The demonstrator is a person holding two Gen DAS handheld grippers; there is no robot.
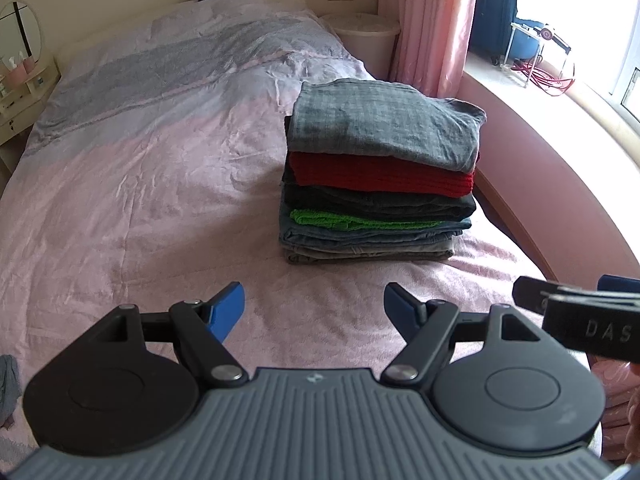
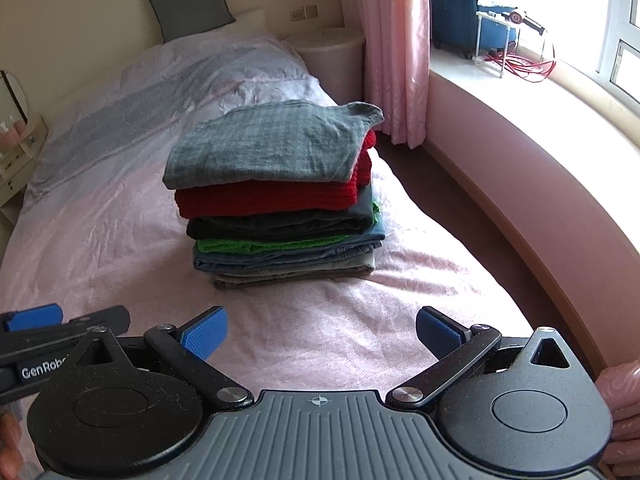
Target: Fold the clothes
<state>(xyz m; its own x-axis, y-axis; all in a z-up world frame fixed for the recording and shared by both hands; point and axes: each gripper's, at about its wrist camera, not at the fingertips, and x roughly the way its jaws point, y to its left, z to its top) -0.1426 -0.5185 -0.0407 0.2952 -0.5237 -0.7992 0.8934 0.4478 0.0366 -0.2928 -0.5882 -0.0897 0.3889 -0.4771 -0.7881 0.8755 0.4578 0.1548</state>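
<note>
Black linkage gripper, blue ribbed pads, grey ridged body, silver pivot screws.

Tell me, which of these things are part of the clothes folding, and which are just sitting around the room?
Part of the job:
- stack of folded clothes
- left gripper, open
- right gripper, open
- bed, the work surface

Just lying about:
- grey pillow
- pink curtain
- round mirror
- red cable on the window ledge

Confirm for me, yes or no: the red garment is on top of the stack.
No, a grey checked garment tops the stack, with the red garment directly beneath it.
</note>
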